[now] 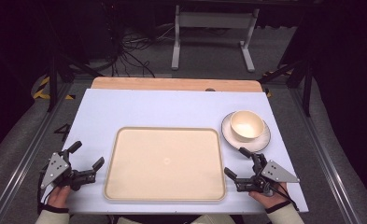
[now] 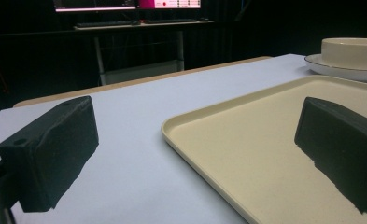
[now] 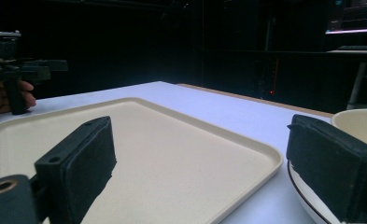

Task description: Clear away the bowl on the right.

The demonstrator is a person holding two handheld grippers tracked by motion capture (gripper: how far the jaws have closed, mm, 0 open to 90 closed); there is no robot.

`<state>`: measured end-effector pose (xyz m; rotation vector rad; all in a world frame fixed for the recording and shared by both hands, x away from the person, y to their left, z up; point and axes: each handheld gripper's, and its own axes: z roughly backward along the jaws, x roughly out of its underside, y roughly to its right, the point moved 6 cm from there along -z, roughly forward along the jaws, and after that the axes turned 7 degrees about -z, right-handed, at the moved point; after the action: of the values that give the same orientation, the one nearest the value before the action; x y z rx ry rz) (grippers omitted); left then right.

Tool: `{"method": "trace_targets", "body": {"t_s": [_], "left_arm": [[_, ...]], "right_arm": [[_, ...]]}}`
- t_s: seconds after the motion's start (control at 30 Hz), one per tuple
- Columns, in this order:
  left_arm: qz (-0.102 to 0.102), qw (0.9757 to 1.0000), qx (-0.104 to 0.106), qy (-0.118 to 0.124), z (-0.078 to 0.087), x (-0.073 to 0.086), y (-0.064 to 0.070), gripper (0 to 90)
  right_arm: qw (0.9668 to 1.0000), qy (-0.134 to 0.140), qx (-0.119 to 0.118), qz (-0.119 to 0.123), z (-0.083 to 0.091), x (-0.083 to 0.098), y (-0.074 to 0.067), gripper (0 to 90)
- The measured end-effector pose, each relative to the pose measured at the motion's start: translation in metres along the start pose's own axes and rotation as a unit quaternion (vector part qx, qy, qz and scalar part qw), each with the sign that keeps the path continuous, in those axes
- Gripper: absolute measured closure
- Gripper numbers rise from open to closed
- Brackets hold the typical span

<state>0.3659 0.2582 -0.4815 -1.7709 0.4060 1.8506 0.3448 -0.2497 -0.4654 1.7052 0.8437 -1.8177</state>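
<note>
A cream tray (image 1: 120, 186) lies flat in the middle of the white table, with nothing on it. A cream bowl (image 1: 246, 125) stands on a white saucer (image 1: 260, 142) at the tray's far right corner. My left gripper (image 1: 87, 155) rests open by the tray's left edge, held in a hand. My right gripper (image 1: 237, 161) stands open at the tray's right edge, just in front of the saucer. In the left gripper view the tray's corner (image 2: 181, 126) lies between the black jaws. In the right gripper view the tray's rim (image 3: 265, 161) and the bowl (image 3: 358, 122) lie ahead.
A wooden strip (image 1: 172, 84) runs along the table's far edge. Beyond it stand a white desk frame (image 1: 214, 32) and loose cables (image 1: 134, 56) on the floor. Metal rails (image 1: 22, 158) flank the table on both sides.
</note>
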Motion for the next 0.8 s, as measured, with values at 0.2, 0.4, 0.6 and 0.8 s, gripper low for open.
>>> {"method": "trace_targets", "body": {"t_s": [0.2, 0.4, 0.6, 0.8], "left_arm": [[-0.001, 1.0, 0.0, 0.001, 0.0, 0.0, 0.0002, 0.1], [-0.001, 1.0, 0.0, 0.001, 0.0, -0.0001, 0.0001, 0.2], [0.0, 1.0, 0.0, 0.0, 0.0, 0.0, 0.0, 0.1], [0.0, 1.0, 0.0, 0.0, -0.0001, 0.0, -0.0001, 0.1]], "right_arm": [[1.0, -0.002, 0.004, -0.002, -0.0004, 0.0001, 0.0, 7.6], [1.0, 0.0, 0.003, -0.001, -0.0004, -0.0001, 0.0001, 7.8], [0.9999, -0.001, 0.009, -0.007, -0.0003, -0.0005, 0.0019, 10.3], [0.9989, -0.034, 0.025, -0.019, -0.0012, -0.0008, 0.005, 15.5]]}}
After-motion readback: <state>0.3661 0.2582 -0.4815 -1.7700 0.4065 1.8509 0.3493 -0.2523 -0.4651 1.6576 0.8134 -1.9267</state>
